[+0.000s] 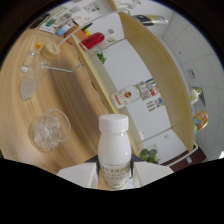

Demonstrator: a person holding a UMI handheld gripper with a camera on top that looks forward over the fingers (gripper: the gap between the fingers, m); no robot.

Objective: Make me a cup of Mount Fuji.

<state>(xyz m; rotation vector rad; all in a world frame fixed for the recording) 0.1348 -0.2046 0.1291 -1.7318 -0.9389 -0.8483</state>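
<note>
Gripper fingers held the white bottle upright, lifted near the wooden table. Glass of ice waited at left; pouring apparently not yet done.

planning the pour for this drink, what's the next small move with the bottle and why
Probably carry the white bottle over toward the glass bowl of ice. The hand-held gripper appears shut on the bottle, whose white cap is still on, and the bowl sits on the wooden table off to one side, apart from the bottle.
</note>
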